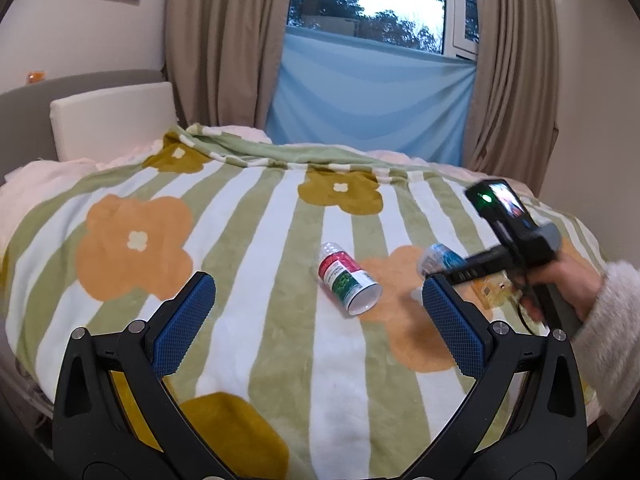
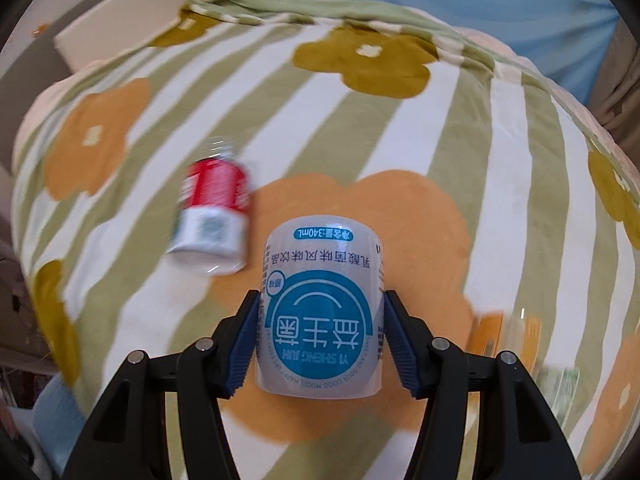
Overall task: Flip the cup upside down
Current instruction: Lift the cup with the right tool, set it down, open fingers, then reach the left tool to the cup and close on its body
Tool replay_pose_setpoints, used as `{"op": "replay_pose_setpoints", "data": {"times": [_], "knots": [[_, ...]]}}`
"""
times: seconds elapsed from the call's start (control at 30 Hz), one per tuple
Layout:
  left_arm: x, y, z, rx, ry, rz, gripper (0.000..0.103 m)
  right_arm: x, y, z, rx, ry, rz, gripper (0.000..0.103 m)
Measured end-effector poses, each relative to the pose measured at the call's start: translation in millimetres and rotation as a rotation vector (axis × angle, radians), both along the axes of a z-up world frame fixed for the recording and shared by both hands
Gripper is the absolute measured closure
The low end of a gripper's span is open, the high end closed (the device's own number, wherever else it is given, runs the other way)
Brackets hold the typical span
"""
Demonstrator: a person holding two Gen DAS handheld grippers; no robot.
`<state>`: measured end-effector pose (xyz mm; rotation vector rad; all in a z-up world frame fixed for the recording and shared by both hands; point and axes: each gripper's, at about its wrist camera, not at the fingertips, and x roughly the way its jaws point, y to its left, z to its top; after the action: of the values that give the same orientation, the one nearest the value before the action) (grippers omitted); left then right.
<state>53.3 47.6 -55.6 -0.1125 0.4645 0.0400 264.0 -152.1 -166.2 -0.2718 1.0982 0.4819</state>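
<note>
My right gripper (image 2: 320, 316) is shut on a white cup with a blue label (image 2: 320, 312), held above the blanket; its print reads upside down. In the left wrist view this cup (image 1: 438, 260) shows blurred at the right, with the right gripper (image 1: 452, 270) and the hand holding it. A second cup with a red, green and white label (image 1: 348, 282) lies on its side on the blanket, open end toward me; it also shows in the right wrist view (image 2: 212, 216). My left gripper (image 1: 318, 316) is open and empty, low over the blanket.
The bed is covered by a striped green and white blanket (image 1: 256, 216) with orange flowers. A blurred clear item with an orange label (image 2: 508, 336) lies right of the held cup. Beige curtains (image 1: 224, 48) and a blue cloth (image 1: 368, 100) hang behind the bed.
</note>
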Motion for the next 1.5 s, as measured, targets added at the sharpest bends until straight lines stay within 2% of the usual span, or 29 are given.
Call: {"op": "replay_pose_setpoints", "data": {"times": [0.2,0.3,0.57,0.83,0.9,0.97,1.0,1.17,1.3,1.33,1.43,1.5], "knots": [[-15.9,-3.3,9.9,-0.005,-0.013,0.000,0.000,-67.2,-11.3,2.1,0.060,-0.052,-0.037,0.047],[-21.6,-5.7,13.2,-0.013,-0.013,-0.006,0.000,-85.0,-18.0,-15.3,0.121,0.001,-0.080,0.047],[-37.3,-10.9,22.7,0.015,-0.028,0.004,0.000,-84.0,-27.6,-63.0,0.109,0.065,-0.172,0.047],[-44.6,-7.9,26.8,0.001,-0.034,0.029,0.000,-77.0,-28.1,-78.6,0.137,0.156,-0.200,0.045],[-47.2,-8.1,29.1,-0.005,-0.041,0.030,0.000,-76.7,-32.6,-78.4,0.197,0.187,-0.220,0.039],[-47.1,-8.9,30.8,-0.004,-0.034,0.031,0.000,-77.4,-39.8,-76.4,0.277,0.233,-0.237,0.001],[-45.9,-9.6,31.7,-0.002,-0.028,0.031,0.000,-78.7,-43.3,-73.8,0.300,0.238,-0.248,0.000],[-29.0,-17.2,35.3,-0.024,0.024,0.008,0.000,-96.0,-64.2,-44.4,0.401,0.176,-0.276,0.000],[4.5,-33.5,36.3,-0.090,0.107,-0.095,0.000,-115.8,-87.5,-8.4,0.481,0.112,-0.275,0.000],[16.8,-39.2,35.9,-0.109,0.139,-0.118,0.000,-122.5,-91.1,3.2,0.472,0.071,-0.256,0.000],[46.2,-55.2,31.0,-0.137,0.228,-0.137,0.000,-158.2,-103.2,50.6,0.361,-0.163,-0.216,0.000],[65.9,-66.7,26.0,-0.138,0.282,-0.136,0.000,-175.2,-113.2,70.2,0.298,-0.255,-0.234,0.000]]}}
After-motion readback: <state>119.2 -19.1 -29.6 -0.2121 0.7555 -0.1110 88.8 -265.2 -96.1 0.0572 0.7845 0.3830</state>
